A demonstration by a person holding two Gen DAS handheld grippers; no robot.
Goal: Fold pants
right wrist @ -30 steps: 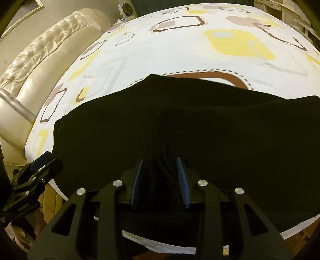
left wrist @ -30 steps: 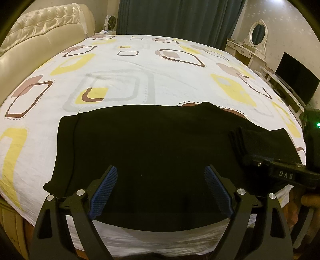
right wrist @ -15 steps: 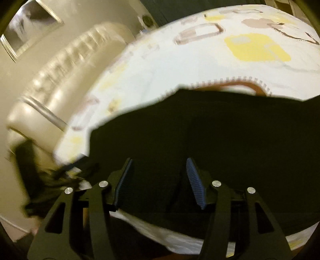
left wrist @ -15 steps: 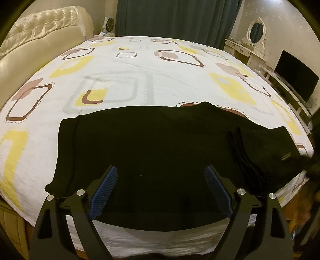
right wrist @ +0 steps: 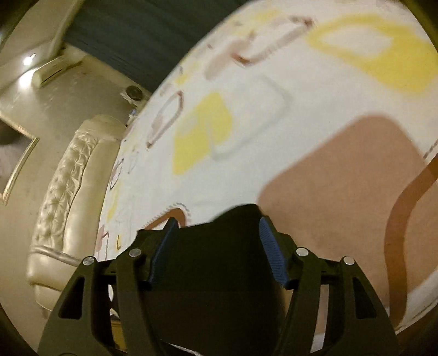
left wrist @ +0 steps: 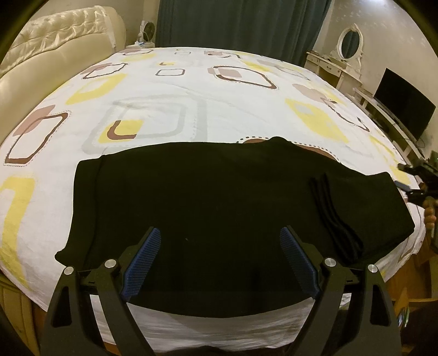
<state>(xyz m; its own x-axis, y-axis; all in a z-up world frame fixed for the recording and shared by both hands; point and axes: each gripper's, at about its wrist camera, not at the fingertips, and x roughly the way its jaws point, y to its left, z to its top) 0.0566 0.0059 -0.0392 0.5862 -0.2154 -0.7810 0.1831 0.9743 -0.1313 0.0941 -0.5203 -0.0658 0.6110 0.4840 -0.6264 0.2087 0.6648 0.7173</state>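
Note:
The black pants [left wrist: 213, 197] lie flat across the near edge of the bed, with the ribbed waistband [left wrist: 332, 216] at the right. My left gripper [left wrist: 220, 241] is open and empty, just above the pants' near edge. My right gripper [right wrist: 216, 221] is open, tilted, at the pants' right end; a corner of black cloth [right wrist: 219, 246] lies between its jaws, which are not closed on it. The right gripper also shows at the far right of the left wrist view [left wrist: 418, 183].
The bed sheet [left wrist: 169, 90] is white with yellow and brown squares. A cream tufted headboard [left wrist: 54, 57] stands at the left. A dresser with a mirror [left wrist: 349, 46] and a TV [left wrist: 402, 112] stand at the right. Dark curtains [left wrist: 232, 24] hang behind.
My right gripper let go of the waistband, opened, and swung out to the right end of the pants. My left gripper has stayed still and open.

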